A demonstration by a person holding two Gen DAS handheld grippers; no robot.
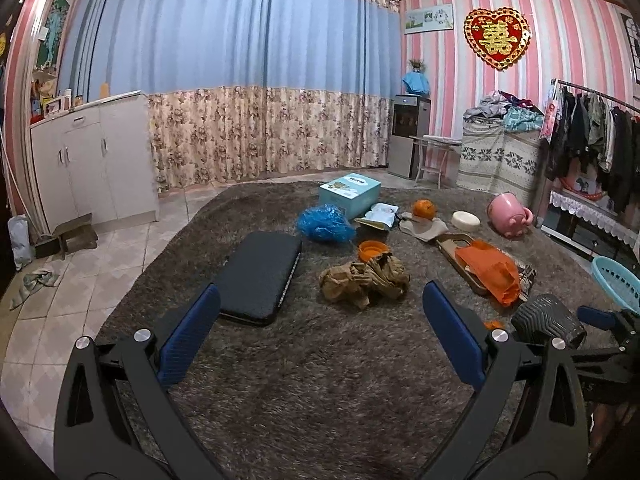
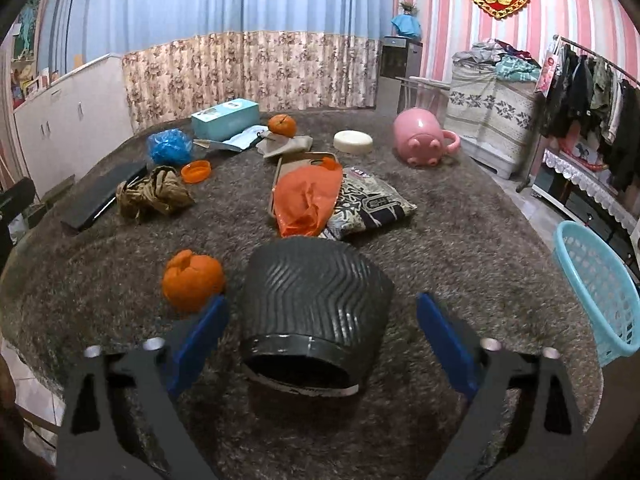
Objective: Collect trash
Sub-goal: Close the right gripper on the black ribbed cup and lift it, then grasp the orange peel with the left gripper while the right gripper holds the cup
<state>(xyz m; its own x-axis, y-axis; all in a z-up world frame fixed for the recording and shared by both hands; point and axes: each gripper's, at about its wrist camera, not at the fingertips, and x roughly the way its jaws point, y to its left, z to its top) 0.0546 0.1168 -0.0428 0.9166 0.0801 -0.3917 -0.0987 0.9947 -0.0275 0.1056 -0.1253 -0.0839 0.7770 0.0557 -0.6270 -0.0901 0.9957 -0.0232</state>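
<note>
Jaws of the right gripper stand apart, straddling the black ribbed bin at lower centre, its mouth facing the camera; pads clear of it.

Dim, flat indoor light with a bluish cast, no hard shadows or glare. Heavy fisheye bending and dark vignette at corners. Slight softness throughout both views.

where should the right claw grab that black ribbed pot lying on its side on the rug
Grip the black ribbed pot across its ribbed wall, just behind the smooth rim band. It lies tipped over with its open mouth facing the right claw, whose blue pads already stand open either side, not touching. Come in straight from the mouth end, low over the rug, clear of the orange peel on the left.
</note>
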